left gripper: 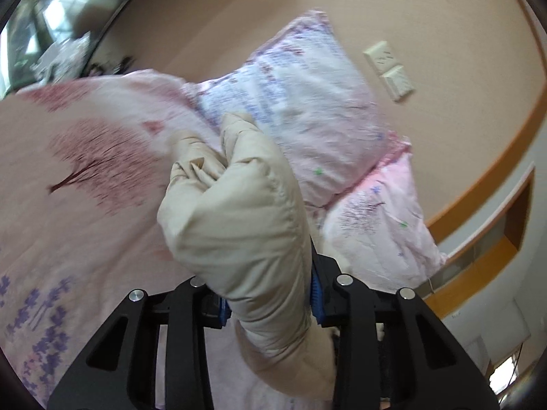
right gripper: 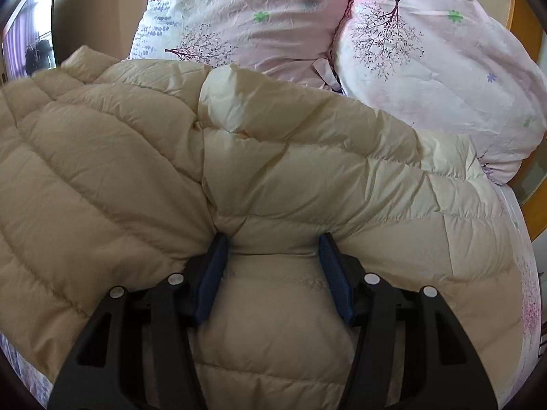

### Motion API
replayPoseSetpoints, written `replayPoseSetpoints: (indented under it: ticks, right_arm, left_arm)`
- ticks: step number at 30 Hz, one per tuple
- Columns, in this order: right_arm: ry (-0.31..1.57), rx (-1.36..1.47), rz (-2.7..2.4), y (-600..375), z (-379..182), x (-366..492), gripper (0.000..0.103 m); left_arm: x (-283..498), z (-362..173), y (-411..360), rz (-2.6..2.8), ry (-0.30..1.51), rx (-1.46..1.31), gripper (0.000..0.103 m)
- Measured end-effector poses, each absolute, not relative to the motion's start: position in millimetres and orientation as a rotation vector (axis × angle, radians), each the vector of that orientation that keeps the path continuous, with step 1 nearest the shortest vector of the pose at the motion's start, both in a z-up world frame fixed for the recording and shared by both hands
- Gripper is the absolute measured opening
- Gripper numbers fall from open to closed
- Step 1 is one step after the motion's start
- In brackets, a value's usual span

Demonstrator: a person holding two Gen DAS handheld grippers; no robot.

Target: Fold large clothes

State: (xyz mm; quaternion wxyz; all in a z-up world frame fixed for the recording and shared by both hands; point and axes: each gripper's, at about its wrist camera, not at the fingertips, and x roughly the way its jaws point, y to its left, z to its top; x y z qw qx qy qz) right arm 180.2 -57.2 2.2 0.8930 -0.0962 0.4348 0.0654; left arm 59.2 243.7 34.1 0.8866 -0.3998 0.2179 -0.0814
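My left gripper (left gripper: 270, 304) has its jaws clamped on a bunched cream sleeve (left gripper: 236, 212), lifted at the centre of the frame over the pink tree-print bedspread (left gripper: 68, 157). My right gripper (right gripper: 271, 273), jaws partly spread, presses into the cream puffer jacket (right gripper: 136, 157) (a quilted fold sits between the blue pads (right gripper: 336, 287)), which fills the frame's lower half below two floral pillows (right gripper: 427, 68).

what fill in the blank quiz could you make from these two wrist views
1. The left gripper is shut on a bunched part of the ____ puffer jacket.
2. Behind the jacket lie ____ floral pillows.
3. The trees printed on the bedsheet are ____.

Answers: cream; two; pink
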Motion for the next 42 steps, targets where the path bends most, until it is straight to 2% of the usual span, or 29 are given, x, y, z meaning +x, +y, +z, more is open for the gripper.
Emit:
replayPoseSetpoints:
  ticks: [14,19,22,31,37,42]
  right_arm:
    - [0.885,-0.198,0.137,-53.4,-1.1,179.1,0.057]
    - [0.888,-0.173,0.19,-59.2,1.3,179.8,0.058]
    - [0.894,-0.09,0.271,-76.7,8.6,178.0,0.063]
    - [0.818,0.059,0.242,-179.2,43.6,122.2,0.07]
    - [0.889,0.117,0.148,-225.6,19.2,118.4,0.07]
    - [0.914,0.16,0.2,-230.3,4.7,137.4,0.075]
  left_arm:
    - [69.3,87.5,165.2,-0.524,0.348,-0.668,0.035]
    - [81.3,91.6,131.6,-0.633,0.384,-0.631,0.035]
    - [84.8,92.1,118.0,-0.651,0.397,-0.607,0.035]
    - [89.9,92.8,82.5,-0.683,0.434,-0.535,0.035]
    - [98.2,90.0,40.6,-0.756,0.469,-0.453,0.035]
    - [110.4,69.5,-10.1,-0.86,0.581,-0.39,0.035]
